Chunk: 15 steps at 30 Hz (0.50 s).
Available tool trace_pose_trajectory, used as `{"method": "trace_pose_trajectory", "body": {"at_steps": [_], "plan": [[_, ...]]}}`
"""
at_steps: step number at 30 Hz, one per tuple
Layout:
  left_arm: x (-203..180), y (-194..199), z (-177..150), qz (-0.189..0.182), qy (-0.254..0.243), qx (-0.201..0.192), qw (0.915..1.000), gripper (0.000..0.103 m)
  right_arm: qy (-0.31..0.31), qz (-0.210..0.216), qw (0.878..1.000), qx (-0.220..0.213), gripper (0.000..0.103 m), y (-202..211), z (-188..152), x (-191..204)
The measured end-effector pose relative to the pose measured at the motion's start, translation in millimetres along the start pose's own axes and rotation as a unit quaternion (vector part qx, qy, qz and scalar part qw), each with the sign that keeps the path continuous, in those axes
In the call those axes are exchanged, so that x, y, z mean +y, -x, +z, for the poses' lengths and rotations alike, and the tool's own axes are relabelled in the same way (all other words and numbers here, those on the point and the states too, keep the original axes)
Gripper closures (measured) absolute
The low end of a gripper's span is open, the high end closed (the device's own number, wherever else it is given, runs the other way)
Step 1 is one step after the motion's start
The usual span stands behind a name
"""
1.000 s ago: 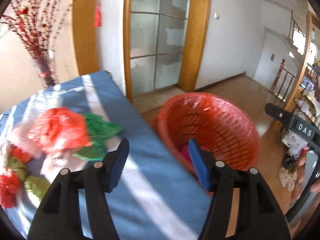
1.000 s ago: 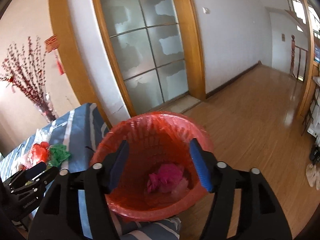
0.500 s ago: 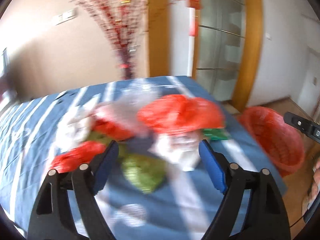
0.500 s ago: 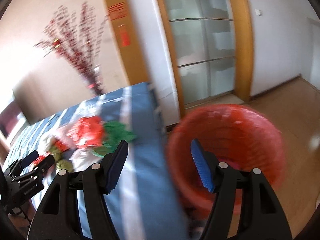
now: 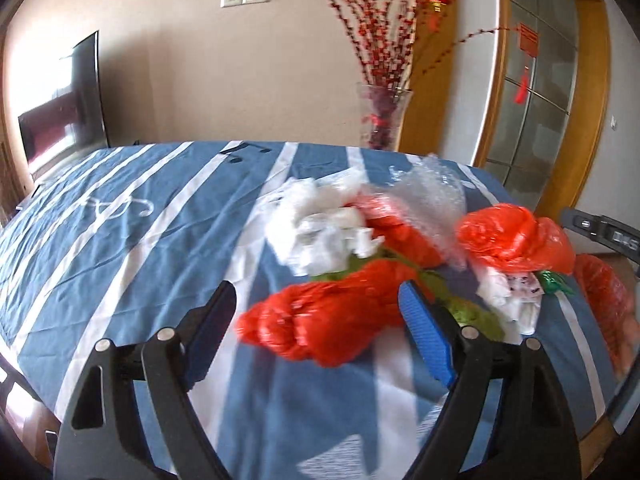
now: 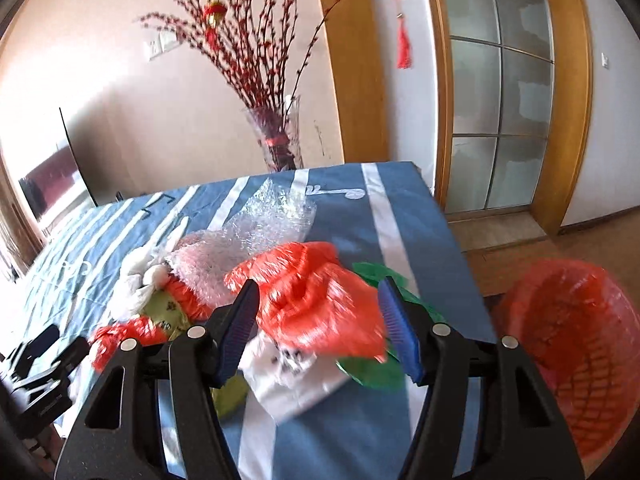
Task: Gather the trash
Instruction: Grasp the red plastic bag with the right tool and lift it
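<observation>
A heap of trash lies on the blue striped tablecloth (image 5: 120, 240): red plastic bags, white bags, bubble wrap, green wrappers. My left gripper (image 5: 316, 328) is open, its jaws on either side of a crumpled red bag (image 5: 320, 324). My right gripper (image 6: 320, 332) is open around another red bag (image 6: 316, 300), which lies on a white bag (image 6: 288, 380) and green wrappers (image 6: 376, 372). The red basket (image 6: 580, 360) stands off the table's right edge, also at the right of the left wrist view (image 5: 604, 300).
A glass vase (image 6: 276, 140) with red branches stands behind the table's far edge. A television (image 5: 64, 120) is at the far left. Glass doors (image 6: 500, 100) and a wooden floor (image 6: 520, 248) lie to the right. The left gripper's body (image 6: 36, 376) shows at lower left.
Both grippers swung left, from over the red basket to the trash heap on the table. Each open gripper now frames a red bag. Both stayed open.
</observation>
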<state>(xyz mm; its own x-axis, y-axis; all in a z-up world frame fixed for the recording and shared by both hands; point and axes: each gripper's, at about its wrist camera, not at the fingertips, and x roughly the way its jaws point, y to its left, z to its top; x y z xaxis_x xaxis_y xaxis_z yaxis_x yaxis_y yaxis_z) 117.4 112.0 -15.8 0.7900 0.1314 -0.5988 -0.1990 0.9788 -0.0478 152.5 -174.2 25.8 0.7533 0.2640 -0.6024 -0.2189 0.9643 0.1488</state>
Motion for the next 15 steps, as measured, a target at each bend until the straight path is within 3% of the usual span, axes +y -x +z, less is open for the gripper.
{"method": "trace_pose_trajectory", "body": {"at_steps": [8,14,15], "plan": [[27,-7,-3,0.005,0.016,0.011,0.9998,0.021,0.019,-0.028,0.999,0.042,0.042,-40,0,16],[34,-15,-5,-0.002,0.026,0.02,0.9995,0.021,0.037,-0.025,0.996,0.077,0.062,-55,-13,19],[34,-16,-5,-0.005,0.027,0.021,0.9994,0.021,0.039,-0.025,0.996,0.08,0.07,-55,-14,19]]}}
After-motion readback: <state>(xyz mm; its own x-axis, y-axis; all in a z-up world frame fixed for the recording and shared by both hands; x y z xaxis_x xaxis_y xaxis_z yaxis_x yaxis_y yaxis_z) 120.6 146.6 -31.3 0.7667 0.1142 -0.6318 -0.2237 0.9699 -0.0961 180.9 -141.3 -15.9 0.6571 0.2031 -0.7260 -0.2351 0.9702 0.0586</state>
